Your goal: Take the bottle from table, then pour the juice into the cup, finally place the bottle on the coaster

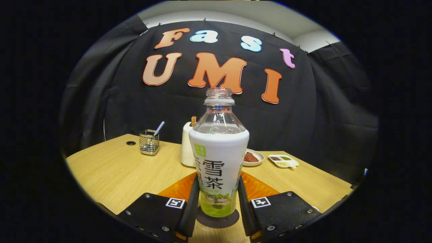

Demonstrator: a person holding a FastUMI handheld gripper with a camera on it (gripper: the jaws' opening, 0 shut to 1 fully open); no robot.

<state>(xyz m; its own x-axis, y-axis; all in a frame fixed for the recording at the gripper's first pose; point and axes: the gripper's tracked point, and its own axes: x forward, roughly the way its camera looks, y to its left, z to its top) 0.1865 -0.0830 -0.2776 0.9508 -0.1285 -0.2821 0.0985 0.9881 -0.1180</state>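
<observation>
Bottle [218, 158]: clear plastic, cap off, wrapped in a white and green label sleeve. Stands upright on the coaster, between the gripper's two fingers. Clear liquid shows in the shoulder just above the sleeve.

Coaster [217, 219]: dark, round, flat on the table directly under the bottle; its edge shows around the bottle's base.

Gripper [217, 202]: fingers set narrow, one on each side of the bottle's lower half, their inner faces right at the sleeve. Whether both press on it or stand just clear cannot be told.

Table [114, 172]: light wood surface; a small dark hole sits near its far left corner.

White container [186, 145]: upright, just behind the bottle to the left, partly hidden by it; something brown sticks out of its top. Possibly the cup, but that cannot be told.

Wire holder [149, 141]: square metal basket on the far left of the table, a striped stick leaning out of it.

Small plate [252, 158]: white, behind the bottle to the right, holding reddish-brown food.

Divided dish [283, 161]: white, just right of the plate, with dark, green and pale contents in separate sections.
</observation>
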